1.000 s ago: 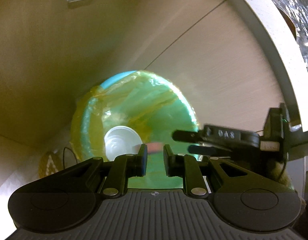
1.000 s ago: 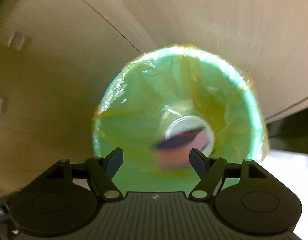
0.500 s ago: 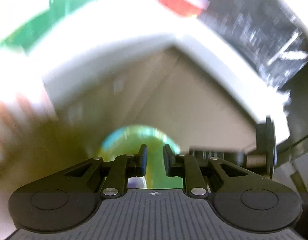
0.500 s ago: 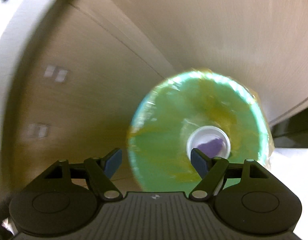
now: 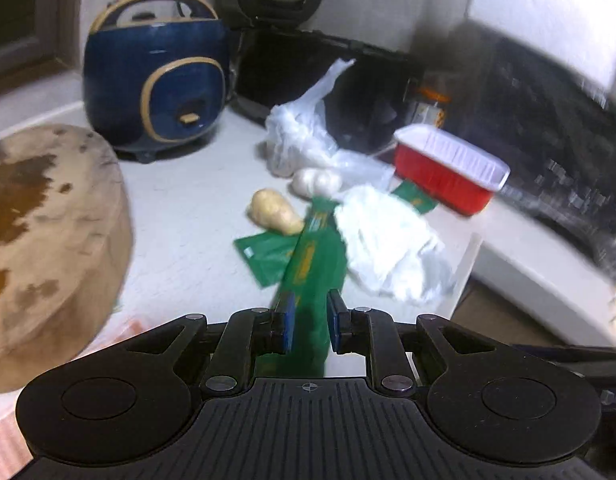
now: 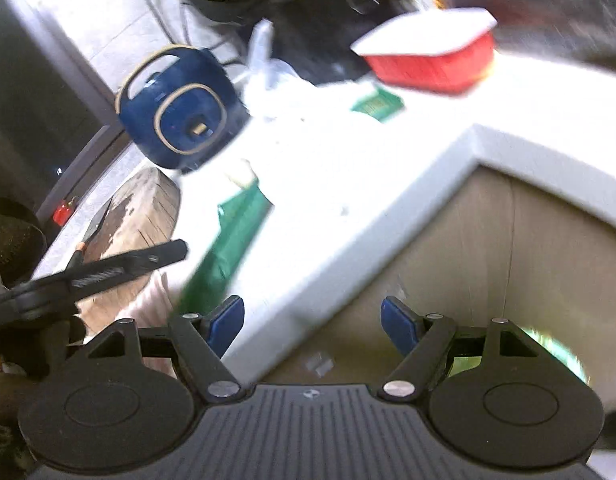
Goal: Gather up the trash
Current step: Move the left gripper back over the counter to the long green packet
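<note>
My right wrist view smears the worktop [image 6: 347, 216] to white glare. Beside the rice cooker [image 5: 156, 76], the chopping block [image 5: 48, 240] runs off frame; the stovetop behind the red tray [image 5: 447, 168] is blurred.

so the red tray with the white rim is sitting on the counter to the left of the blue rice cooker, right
Not quite. The red tray with the white rim is sitting on the counter to the right of the blue rice cooker, not to its left. The left wrist view shows this plainly.
</note>
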`<state>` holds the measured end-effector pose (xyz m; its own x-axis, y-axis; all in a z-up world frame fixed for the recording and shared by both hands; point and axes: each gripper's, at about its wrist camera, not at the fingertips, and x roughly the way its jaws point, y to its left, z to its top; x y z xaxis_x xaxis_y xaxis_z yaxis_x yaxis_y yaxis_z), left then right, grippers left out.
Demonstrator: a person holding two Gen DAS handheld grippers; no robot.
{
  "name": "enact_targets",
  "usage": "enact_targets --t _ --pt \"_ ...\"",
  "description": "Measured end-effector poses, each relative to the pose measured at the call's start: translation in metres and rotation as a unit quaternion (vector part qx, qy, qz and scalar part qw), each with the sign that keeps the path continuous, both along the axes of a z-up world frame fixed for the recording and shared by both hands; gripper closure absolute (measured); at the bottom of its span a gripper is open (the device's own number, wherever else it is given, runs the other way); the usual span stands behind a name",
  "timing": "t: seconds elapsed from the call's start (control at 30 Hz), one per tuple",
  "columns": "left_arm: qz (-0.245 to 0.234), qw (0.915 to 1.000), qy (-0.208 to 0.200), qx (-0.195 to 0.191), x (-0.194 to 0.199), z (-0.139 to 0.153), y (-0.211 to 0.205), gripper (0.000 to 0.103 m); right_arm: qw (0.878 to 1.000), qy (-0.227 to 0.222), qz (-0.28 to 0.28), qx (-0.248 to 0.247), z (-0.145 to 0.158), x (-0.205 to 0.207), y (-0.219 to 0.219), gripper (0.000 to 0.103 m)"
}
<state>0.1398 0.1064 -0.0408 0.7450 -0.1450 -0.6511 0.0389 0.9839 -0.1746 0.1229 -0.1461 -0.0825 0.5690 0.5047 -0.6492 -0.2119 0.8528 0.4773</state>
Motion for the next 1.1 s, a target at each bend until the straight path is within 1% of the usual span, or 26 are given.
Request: enact_targets --t 0.03,0.07,0.17,0.23,0.37,0.4,0.47,0.57,0.63,0.67,0.73,0.8,0.87,0.93,0.97,1.1 --pt "-0.002 0.9999 0.001 -0.017 0.004 -0.002 0.006 0.083 1.0 -0.007 -0.001 -0.012 0.006 0.005 0.007 0.027" --pt "0.0 0.9996 0.003 -0.028 0.006 -0.002 0.011 0.083 0.999 -0.017 -0.003 -0.028 0.017 0.011 0.015 0.027" --pt "0.01 0.9982 0.009 -0.059 0.014 -0.009 0.024 0.083 0.996 -0.041 -0.015 -0.075 0.032 0.029 0.034 0.027" --pt "0.0 0.9978 0.006 -0.067 0.019 -0.012 0.029 0.083 0.993 -0.048 -0.028 -0.104 0.035 0.041 0.043 0.027" --pt "-0.039 0.9973 0.012 -0.06 0.027 -0.018 0.018 0.083 0.986 -0.053 -0.044 -0.149 0.034 0.057 0.056 0.027" --pt "-0.045 0.9975 0.014 -0.052 0.028 -0.018 0.014 0.083 0.985 -0.053 -0.044 -0.159 0.033 0.057 0.055 0.027" --pt "-0.058 0.9978 0.023 -0.021 0.032 -0.021 0.003 0.083 0.982 -0.054 -0.043 -0.174 0.03 0.056 0.054 0.027" --pt "-0.048 0.9973 0.021 0.052 0.034 -0.027 -0.014 0.082 0.982 -0.049 -0.035 -0.179 0.021 0.059 0.048 0.027" --pt "-0.039 0.9958 0.026 0.079 0.035 -0.03 -0.023 0.081 0.984 -0.048 -0.024 -0.17 0.016 0.063 0.042 0.027" --pt "-0.034 0.9952 0.029 0.087 0.035 -0.03 -0.028 0.081 0.985 -0.049 -0.018 -0.165 0.014 0.064 0.04 0.027" --pt "-0.039 0.9948 0.027 0.09 0.035 -0.03 -0.034 0.081 0.985 -0.04 -0.013 -0.165 0.01 0.067 0.034 0.027" --pt "-0.043 0.9943 0.022 0.095 0.037 -0.031 -0.036 0.081 0.988 -0.049 0.003 -0.145 0.01 0.066 0.025 0.027" --pt "-0.031 0.9959 0.027 0.081 0.04 -0.03 -0.034 0.081 0.988 -0.055 0.011 -0.143 0.008 0.067 0.021 0.027" --pt "-0.028 0.9974 0.033 0.058 0.043 -0.031 -0.032 0.081 0.989 -0.048 0.011 -0.143 0.004 0.07 0.019 0.027" --pt "-0.028 0.9978 0.035 0.048 0.044 -0.032 -0.03 0.08 0.99 -0.046 0.017 -0.135 0.003 0.071 0.018 0.027" --pt "-0.024 0.9983 0.034 0.041 0.045 -0.033 -0.03 0.078 0.99 -0.05 0.029 -0.126 0.003 0.072 0.018 0.027"
